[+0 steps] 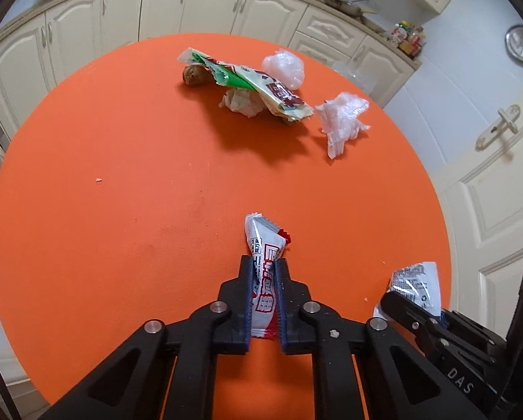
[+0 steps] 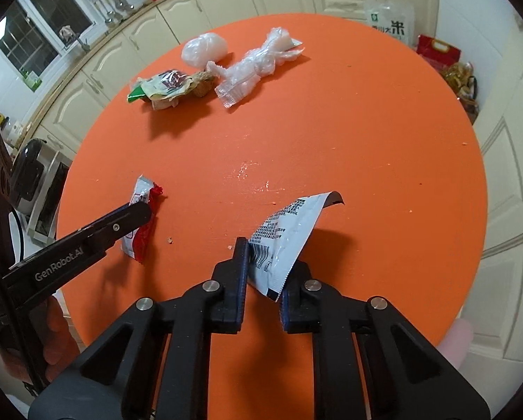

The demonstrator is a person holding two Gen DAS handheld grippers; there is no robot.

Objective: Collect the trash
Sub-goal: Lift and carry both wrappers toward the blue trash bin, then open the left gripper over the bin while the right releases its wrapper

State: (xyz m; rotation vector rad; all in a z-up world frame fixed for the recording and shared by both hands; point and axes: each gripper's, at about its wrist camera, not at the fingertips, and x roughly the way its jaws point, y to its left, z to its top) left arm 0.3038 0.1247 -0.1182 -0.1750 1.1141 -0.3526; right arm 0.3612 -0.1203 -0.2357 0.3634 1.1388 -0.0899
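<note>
Low over the round orange table (image 1: 121, 175), my left gripper (image 1: 264, 262) is shut on a red-and-white snack wrapper (image 1: 264, 238), which sticks out beyond the fingertips. To its right, my right gripper (image 2: 271, 253) is shut on a white printed wrapper (image 2: 289, 227) that stands up between the pads. The right wrist view shows the left gripper (image 2: 140, 210) and its wrapper (image 2: 144, 234) from the side. More trash lies at the far side: a green-and-red bag (image 1: 258, 84) over a crumpled tissue (image 1: 240, 103), a brown lump (image 1: 191, 75), a clear plastic ball (image 1: 284, 68) and crumpled clear film (image 1: 341, 119).
Cream kitchen cabinets (image 1: 209, 3) curve behind the table and a white door (image 1: 488, 182) stands on the right. A rice bag (image 2: 389, 22) and a red bag (image 2: 436, 52) sit on the floor beyond the far edge. Crumbs dot the tabletop (image 2: 247, 175).
</note>
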